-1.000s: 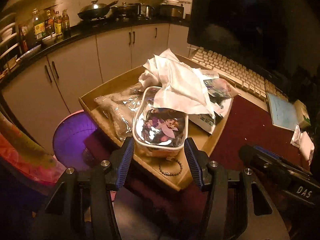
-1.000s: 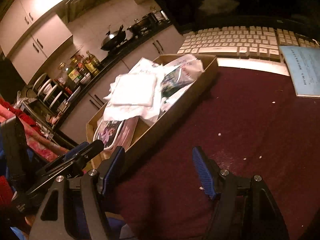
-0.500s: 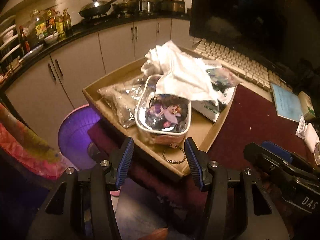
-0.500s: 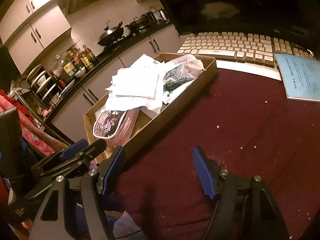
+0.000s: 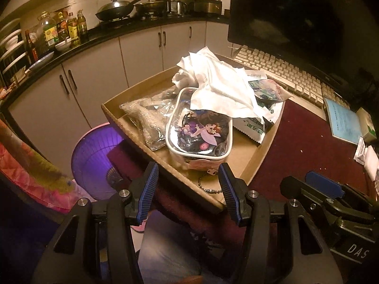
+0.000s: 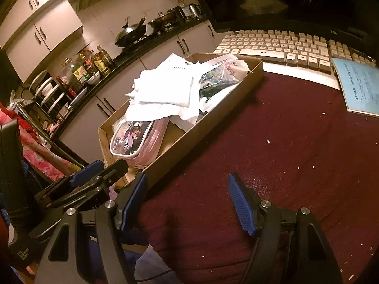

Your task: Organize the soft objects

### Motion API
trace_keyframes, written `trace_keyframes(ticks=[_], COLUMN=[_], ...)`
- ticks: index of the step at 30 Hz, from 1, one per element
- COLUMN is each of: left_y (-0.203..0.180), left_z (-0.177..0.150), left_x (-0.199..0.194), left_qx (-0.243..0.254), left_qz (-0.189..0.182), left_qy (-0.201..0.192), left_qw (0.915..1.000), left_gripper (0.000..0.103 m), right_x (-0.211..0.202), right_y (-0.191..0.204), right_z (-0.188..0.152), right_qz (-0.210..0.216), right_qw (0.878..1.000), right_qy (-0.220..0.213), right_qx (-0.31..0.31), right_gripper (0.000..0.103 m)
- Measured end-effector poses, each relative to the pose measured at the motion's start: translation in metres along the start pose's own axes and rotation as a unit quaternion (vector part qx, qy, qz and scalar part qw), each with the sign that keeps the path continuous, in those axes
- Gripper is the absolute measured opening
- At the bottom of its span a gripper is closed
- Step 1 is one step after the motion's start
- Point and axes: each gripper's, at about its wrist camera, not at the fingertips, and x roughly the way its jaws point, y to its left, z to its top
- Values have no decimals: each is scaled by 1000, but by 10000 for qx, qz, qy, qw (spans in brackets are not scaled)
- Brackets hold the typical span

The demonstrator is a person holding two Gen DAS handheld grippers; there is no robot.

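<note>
Noted from left to right. Left hand-held gripper point(image 5: 188, 184): jaws apart, nothing between the pads, poised just short of the near rim of the cardboard tray point(image 5: 180, 177), judged a waiting stance ahead of a first pick. Tray set at the table point(image 6: 284, 142) corner, partly overhanging the edge, long axis running from the near corner away toward the keyboard point(image 6: 279, 47). Inside, at the left, a clear bag of greyish contents point(image 5: 144, 120), lying flat along the tray's length. Next to it, touching, a transparent cartoon-printed pouch point(image 5: 201, 137), printed face up, long axis running away from the camera, zip pull and bead chain point(image 5: 210, 184) trailing toward the near rim. Over its far end, a crumpled white cloth point(image 5: 220, 87), heaped loosely on printed packets point(image 5: 267, 94); judged dumped rather than sorted. Right hand-held gripper point(image 6: 188, 203): likewise spread wide and empty, hovering over bare maroon table beside the tray, well apart from any soft item.
</note>
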Motion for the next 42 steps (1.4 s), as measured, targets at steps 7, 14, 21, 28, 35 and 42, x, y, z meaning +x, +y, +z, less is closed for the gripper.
trace_keyframes(ticks=[7, 14, 21, 28, 35, 42], left_y=[-1, 4, 4, -7, -15, -12], left_z=[-3, -1, 1, 1, 1, 0], left_x=[-1, -14, -17, -23, -16, -13], left_qx=[-19, -159, -140, -52, 33, -1], left_qz=[-48, -86, -62, -186, -111, -91], left_qy=[-39, -364, -450, -569, -414, -355], left_qw=[10000, 9992, 9989, 9982, 9991, 9993], left_gripper=[53, 53, 53, 53, 53, 53], right_x=[-2, -13, -15, -28, -25, -21], right_y=[-1, 7, 9, -8, -12, -5], right_z=[-2, -1, 1, 3, -1, 0], right_qz=[-6, 80, 261, 293, 319, 322], right_qw=[10000, 9995, 9988, 9979, 9983, 9988], right_qy=[-29, -313, -415, -548, -444, -371], right_qx=[80, -28, 1, 176, 199, 61], right_gripper=[70, 70, 70, 70, 70, 70])
